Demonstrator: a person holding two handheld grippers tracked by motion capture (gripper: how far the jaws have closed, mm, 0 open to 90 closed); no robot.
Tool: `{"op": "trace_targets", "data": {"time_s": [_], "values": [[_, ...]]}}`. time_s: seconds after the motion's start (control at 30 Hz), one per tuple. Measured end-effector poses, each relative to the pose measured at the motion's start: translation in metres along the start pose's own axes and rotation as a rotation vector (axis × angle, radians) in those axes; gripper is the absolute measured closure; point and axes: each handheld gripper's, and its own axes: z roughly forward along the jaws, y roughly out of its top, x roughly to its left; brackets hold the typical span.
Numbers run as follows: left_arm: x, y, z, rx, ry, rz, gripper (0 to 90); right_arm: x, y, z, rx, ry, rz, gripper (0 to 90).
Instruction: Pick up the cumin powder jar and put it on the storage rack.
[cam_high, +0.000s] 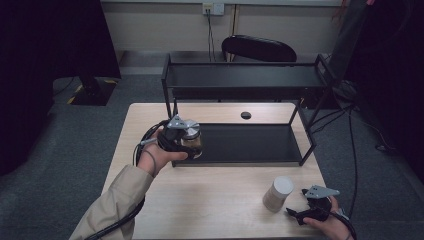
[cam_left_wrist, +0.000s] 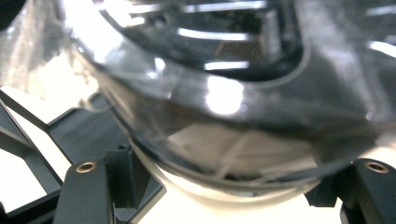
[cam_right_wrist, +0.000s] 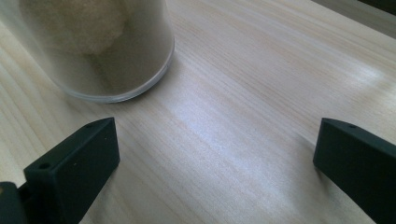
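Observation:
A clear glass jar (cam_high: 193, 138) with a metal lid stands at the left end of the black rack's lower shelf (cam_high: 250, 144). My left gripper (cam_high: 186, 143) is shut on it from the left. In the left gripper view the jar (cam_left_wrist: 224, 93) sits pressed between both jaws, blurred and very close. A second jar (cam_high: 278, 194) with a pale lid and beige contents stands on the wooden table (cam_high: 210, 200) at the front right. My right gripper (cam_high: 298, 204) is just right of that jar, open with nothing between its jaws. In the right gripper view, this jar (cam_right_wrist: 102, 42) lies ahead to the left of the open gripper (cam_right_wrist: 215, 149).
The two-tier black rack has an upper shelf (cam_high: 245, 76) above the lower one, on thin corner posts. A small round hole (cam_high: 245, 115) marks the table behind the rack. A dark chair (cam_high: 258, 48) stands beyond the table, and cables run along the right side.

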Motion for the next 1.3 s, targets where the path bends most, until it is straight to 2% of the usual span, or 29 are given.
{"op": "trace_targets", "data": {"time_s": [0.23,0.37,0.57,1.0,1.3], "values": [[0.003,0.016,-0.004,0.008,-0.001,0.001,30.8,0.0,0.0,0.0,0.0,0.0,0.0,0.0],[0.007,0.025,-0.008,0.003,-0.006,-0.013,30.8,0.0,0.0,0.0,0.0,0.0,0.0,0.0],[0.009,0.041,-0.013,0.015,0.002,0.005,30.8,0.0,0.0,0.0,0.0,0.0,0.0,0.0],[0.012,0.074,-0.021,0.009,0.005,0.009,30.8,0.0,0.0,0.0,0.0,0.0,0.0,0.0],[0.016,0.093,-0.03,-0.005,0.014,-0.008,30.8,0.0,0.0,0.0,0.0,0.0,0.0,0.0]]}}
